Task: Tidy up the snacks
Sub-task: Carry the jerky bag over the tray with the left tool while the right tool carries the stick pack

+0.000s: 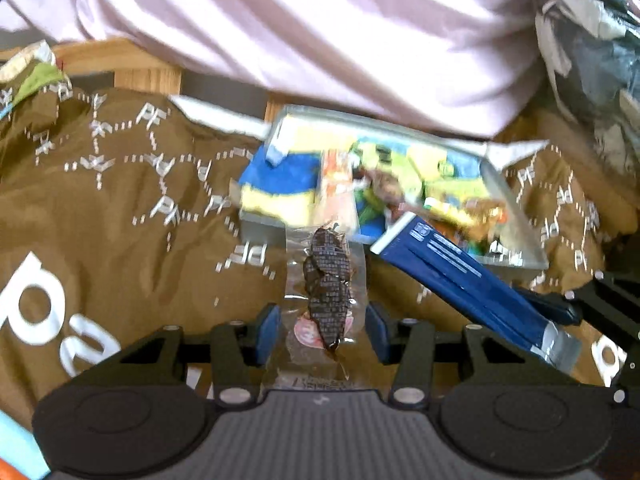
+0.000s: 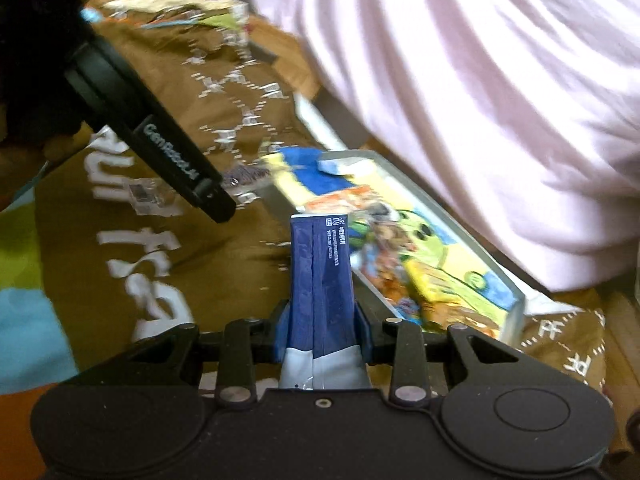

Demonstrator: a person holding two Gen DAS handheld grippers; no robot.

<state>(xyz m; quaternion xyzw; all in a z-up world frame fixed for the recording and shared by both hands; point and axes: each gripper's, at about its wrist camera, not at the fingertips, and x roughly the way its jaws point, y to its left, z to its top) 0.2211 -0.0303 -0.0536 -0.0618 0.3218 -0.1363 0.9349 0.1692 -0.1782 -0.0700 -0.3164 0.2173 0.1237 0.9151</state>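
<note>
My left gripper (image 1: pixel 323 332) is shut on a clear packet (image 1: pixel 325 280) with a dark snack inside, gripped across its width just short of the tray. My right gripper (image 2: pixel 322 332) is shut on a long dark blue stick packet (image 2: pixel 322 272), whose far end reaches over the near rim of the grey tray (image 2: pixel 452 224). In the left wrist view the blue packet (image 1: pixel 460 268) slants in from the right, over the tray's (image 1: pixel 520 224) corner. The tray holds several yellow, blue, green and orange snack packets (image 1: pixel 400 176). The left gripper (image 2: pixel 216 204) shows as a black handle in the right wrist view.
A brown cloth (image 1: pixel 120 220) with white lettering covers the surface under the tray. A person in a pale pink garment (image 1: pixel 320 32) is right behind the tray. A crumpled black-and-white bag (image 1: pixel 592 48) is at the right, and another snack packet (image 1: pixel 32 68) lies far left.
</note>
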